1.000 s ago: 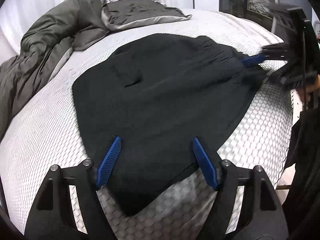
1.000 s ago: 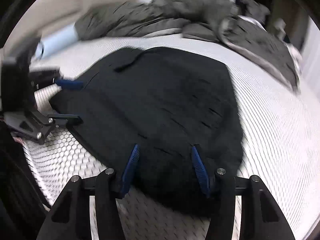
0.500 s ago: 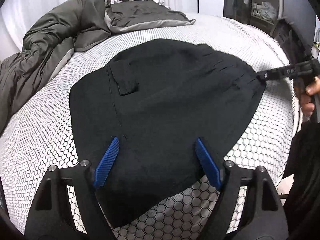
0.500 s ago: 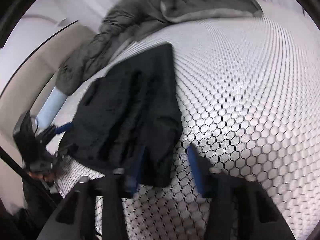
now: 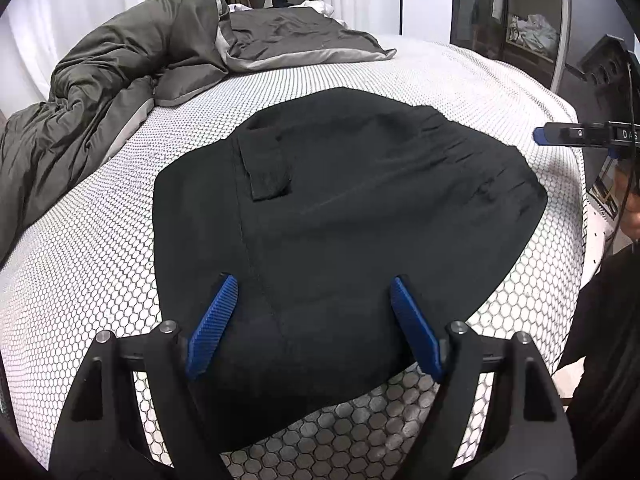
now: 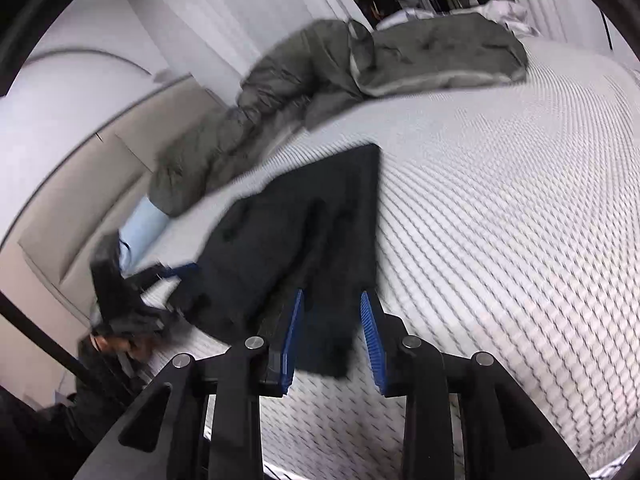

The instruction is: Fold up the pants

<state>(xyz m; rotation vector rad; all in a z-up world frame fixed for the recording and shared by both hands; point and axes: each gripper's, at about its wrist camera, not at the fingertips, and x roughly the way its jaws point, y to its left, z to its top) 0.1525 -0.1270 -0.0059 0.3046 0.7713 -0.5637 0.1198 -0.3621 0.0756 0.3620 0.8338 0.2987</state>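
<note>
The black pants (image 5: 340,216) lie folded flat on the bed's honeycomb-patterned mattress (image 5: 80,264) in the left wrist view, their near edge between and just ahead of the left gripper (image 5: 312,328), whose jaws stand wide and grip nothing; the right gripper (image 5: 538,136) hangs off to the right, clear of the cloth. In the blurred right wrist view the pants (image 6: 296,240) stretch ahead and to the left of the right gripper (image 6: 332,340), whose jaws have just been opening from a narrow gap, with a corner of cloth between them; whether the pads press it I cannot tell, and a grey duvet (image 6: 320,80) lies beyond.
</note>
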